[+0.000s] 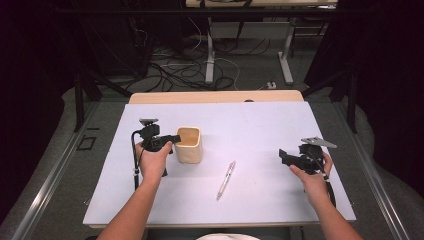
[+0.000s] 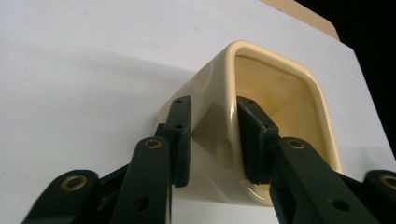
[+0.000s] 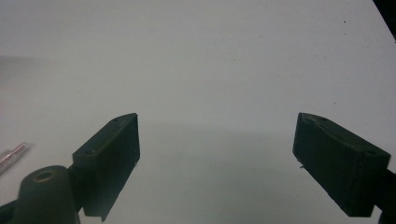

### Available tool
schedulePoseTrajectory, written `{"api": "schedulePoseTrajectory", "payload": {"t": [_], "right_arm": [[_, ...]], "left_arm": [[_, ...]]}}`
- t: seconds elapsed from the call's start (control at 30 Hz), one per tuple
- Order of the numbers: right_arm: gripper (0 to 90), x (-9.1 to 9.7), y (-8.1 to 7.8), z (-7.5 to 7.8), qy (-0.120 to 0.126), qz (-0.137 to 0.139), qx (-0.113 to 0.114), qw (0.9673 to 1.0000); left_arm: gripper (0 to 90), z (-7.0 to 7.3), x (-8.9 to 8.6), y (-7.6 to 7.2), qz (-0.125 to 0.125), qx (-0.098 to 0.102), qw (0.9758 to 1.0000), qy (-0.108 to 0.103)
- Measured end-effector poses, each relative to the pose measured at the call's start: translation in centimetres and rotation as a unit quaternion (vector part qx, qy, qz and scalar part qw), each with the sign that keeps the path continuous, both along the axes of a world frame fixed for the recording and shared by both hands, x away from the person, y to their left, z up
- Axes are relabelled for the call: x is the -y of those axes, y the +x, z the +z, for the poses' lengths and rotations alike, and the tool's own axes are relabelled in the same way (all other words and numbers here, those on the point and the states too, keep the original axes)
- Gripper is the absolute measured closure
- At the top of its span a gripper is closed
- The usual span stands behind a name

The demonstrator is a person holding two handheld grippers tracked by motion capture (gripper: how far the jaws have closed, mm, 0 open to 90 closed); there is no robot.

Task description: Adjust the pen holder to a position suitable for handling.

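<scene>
Cream cup (image 1: 189, 145) stands upright, mouth up; left gripper (image 2: 212, 140) straddles its near wall, pads slightly apart; right gripper (image 3: 217, 163) gapes wide, holding nothing.

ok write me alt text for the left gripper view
A cream square cup on a white table, seen close up, with one wall of its rim between the two black jaws of the left tongs: one pad outside the cup, the other inside, a slight gap showing at the outer pad.

One cream square cup (image 1: 189, 145), one pen (image 1: 226, 180), two hand-held grippers, left (image 1: 172, 139) and right (image 1: 283, 156), one white table (image 1: 260, 130)
</scene>
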State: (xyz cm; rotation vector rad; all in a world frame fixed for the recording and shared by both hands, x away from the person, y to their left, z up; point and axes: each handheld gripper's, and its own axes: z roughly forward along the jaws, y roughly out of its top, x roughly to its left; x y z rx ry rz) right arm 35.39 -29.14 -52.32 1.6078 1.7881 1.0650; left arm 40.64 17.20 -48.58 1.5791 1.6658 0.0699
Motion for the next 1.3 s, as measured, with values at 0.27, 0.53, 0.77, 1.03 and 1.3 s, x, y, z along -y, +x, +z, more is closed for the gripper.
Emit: {"api": "schedulePoseTrajectory", "payload": {"t": [0.27, 0.53, 0.77, 1.03, 1.3], "right_arm": [[14.3, 0.0, 0.0, 0.0, -0.003, 0.003, 0.002, 1.0], [14.3, 0.0, 0.0, 0.0, -0.003, 0.003, 0.002, 1.0], [14.3, 0.0, 0.0, 0.0, -0.003, 0.004, 0.002, 1.0], [14.3, 0.1, 0.0, 0.1, -0.004, 0.004, 0.003, 1.0], [14.4, 0.1, 0.0, 0.1, -0.005, 0.004, 0.003, 1.0]], "left_arm": [[51.6, -0.7, -0.4, -0.1, 0.001, 0.051, 0.9987, 0.002], [42.1, -0.5, -1.3, -0.2, -0.009, 0.09, 0.9959, 0.0], [37.0, 0.3, -1.6, -0.8, -0.022, 0.122, 0.9921, 0.017], [30.2, 1.5, -2.2, -1.6, -0.045, 0.146, 0.9881, 0.014], [28.3, 3.0, -2.0, -2.7, -0.059, 0.156, 0.9859, 0.019]]}}
